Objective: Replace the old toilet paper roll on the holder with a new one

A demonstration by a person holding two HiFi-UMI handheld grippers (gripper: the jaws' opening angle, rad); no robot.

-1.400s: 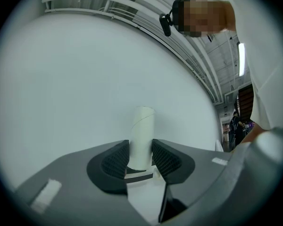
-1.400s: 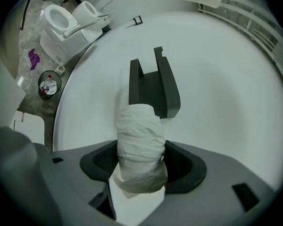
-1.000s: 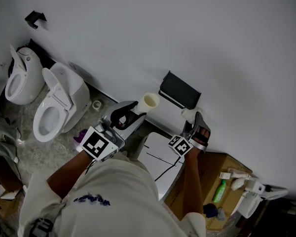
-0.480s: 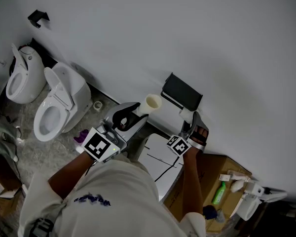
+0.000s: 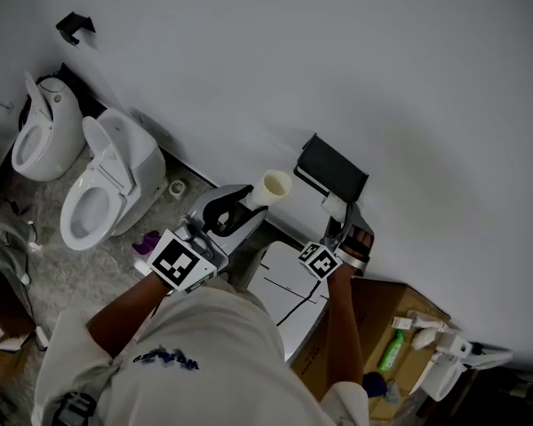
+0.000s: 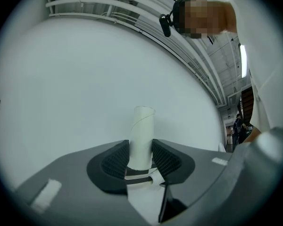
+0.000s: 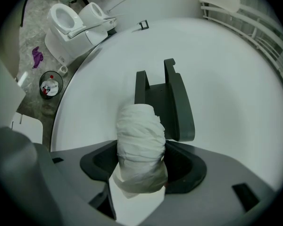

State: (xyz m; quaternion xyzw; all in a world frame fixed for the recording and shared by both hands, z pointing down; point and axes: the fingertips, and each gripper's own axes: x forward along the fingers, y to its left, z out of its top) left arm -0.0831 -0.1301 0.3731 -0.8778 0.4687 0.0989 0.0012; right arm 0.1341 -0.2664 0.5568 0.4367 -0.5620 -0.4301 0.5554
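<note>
Cardboard tube [image 6: 142, 126] in left hand-held gripper [image 6: 140, 154], roll [image 7: 140, 138] in right hand-held gripper [image 7: 140, 163], unchanged.

We are losing the lower end of the cardboard tube [image 6: 143, 126] between the left tool's [image 6: 140, 144] jaws. The wrapped roll [image 7: 140, 147] is covering the black holder's [image 7: 173, 102] lower part. Our right forearm [image 5: 339, 344] is hiding part of the cardboard box [image 5: 386, 295], and we are finding its contents too small to name.
</note>
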